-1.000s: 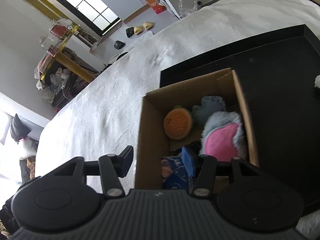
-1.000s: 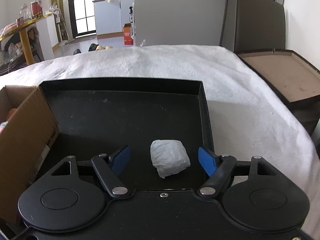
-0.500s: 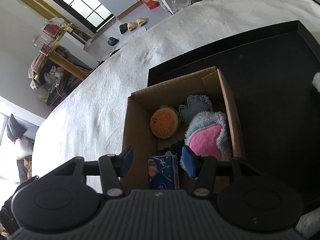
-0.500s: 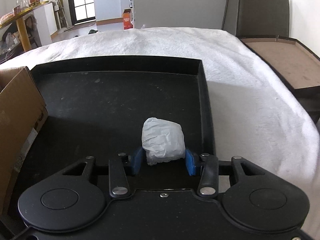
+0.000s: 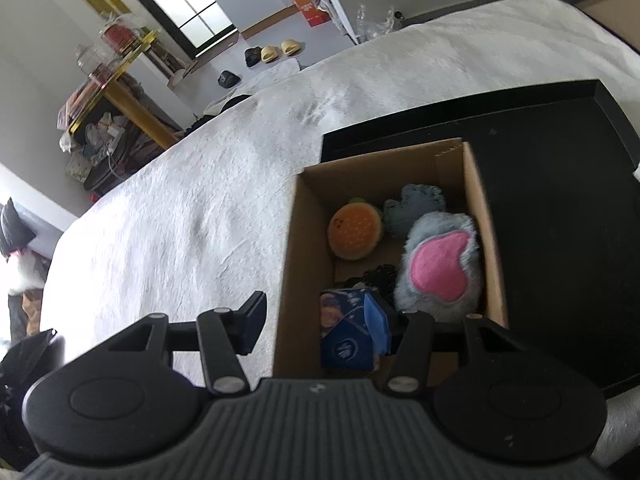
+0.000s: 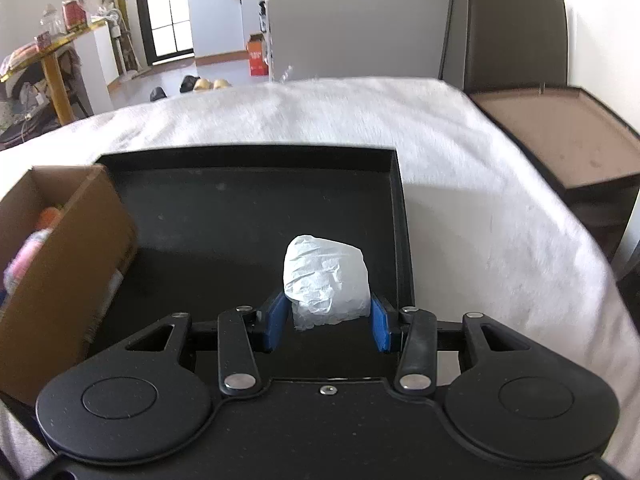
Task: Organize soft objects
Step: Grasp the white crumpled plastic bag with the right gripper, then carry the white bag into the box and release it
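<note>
Nearby, cardboard box [image 6: 68,248] left of white bundle [image 6: 325,280] clamped in right fingers [image 6: 276,320], left fingers [image 5: 252,322] apart.

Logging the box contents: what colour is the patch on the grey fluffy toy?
Pink, on the grey fluffy toy in the cardboard box; clearest in the left wrist view.

Bright black-framed window [image 5: 188,8], pale floor [image 6: 224,70], gold-legged table [image 6: 52,76], grey walls.

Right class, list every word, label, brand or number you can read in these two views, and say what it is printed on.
None can be read.
Blue packet in the cardboard box: white logo, too blurred.
Orange carton on the far floor: white marks, too small.
</note>
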`<state>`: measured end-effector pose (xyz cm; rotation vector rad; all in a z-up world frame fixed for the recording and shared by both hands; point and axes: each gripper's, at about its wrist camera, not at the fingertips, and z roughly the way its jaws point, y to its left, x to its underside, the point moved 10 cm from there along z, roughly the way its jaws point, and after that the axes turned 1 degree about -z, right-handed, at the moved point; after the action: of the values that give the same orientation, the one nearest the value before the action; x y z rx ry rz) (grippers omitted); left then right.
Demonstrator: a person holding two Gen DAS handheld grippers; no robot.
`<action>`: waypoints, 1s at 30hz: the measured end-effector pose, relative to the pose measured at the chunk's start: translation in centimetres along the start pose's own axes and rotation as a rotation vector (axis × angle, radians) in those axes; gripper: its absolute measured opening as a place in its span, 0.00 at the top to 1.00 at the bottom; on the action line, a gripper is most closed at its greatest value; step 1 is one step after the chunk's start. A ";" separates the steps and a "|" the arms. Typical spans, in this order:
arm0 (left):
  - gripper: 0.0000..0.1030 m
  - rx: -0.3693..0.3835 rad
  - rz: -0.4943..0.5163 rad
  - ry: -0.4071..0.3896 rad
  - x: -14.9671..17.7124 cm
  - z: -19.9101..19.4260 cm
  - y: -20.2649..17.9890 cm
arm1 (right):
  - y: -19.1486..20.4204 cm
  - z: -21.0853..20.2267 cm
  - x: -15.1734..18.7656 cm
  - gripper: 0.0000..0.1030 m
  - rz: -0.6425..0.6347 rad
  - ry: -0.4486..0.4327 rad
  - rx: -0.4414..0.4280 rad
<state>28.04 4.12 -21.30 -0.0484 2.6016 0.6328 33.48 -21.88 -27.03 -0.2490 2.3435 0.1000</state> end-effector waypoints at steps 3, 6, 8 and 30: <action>0.49 0.018 -0.030 0.000 0.3 -0.1 1.2 | 0.7 -1.3 -0.9 0.59 -0.006 -0.025 -0.007; 0.49 0.034 -0.054 -0.001 0.7 -0.2 2.4 | 1.6 -2.6 -1.8 0.59 -0.020 -0.046 -0.020; 0.49 0.052 -0.067 0.003 1.1 -0.1 2.9 | 2.7 -3.6 -2.3 0.59 -0.035 -0.057 -0.029; 0.54 0.308 -0.252 0.061 4.4 3.0 5.5 | 14.0 -7.6 -5.1 0.58 -0.200 -0.073 -0.164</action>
<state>24.58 10.67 -23.23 -0.2962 2.6609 0.1419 28.82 -8.49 -18.09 -0.5495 2.2274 0.2000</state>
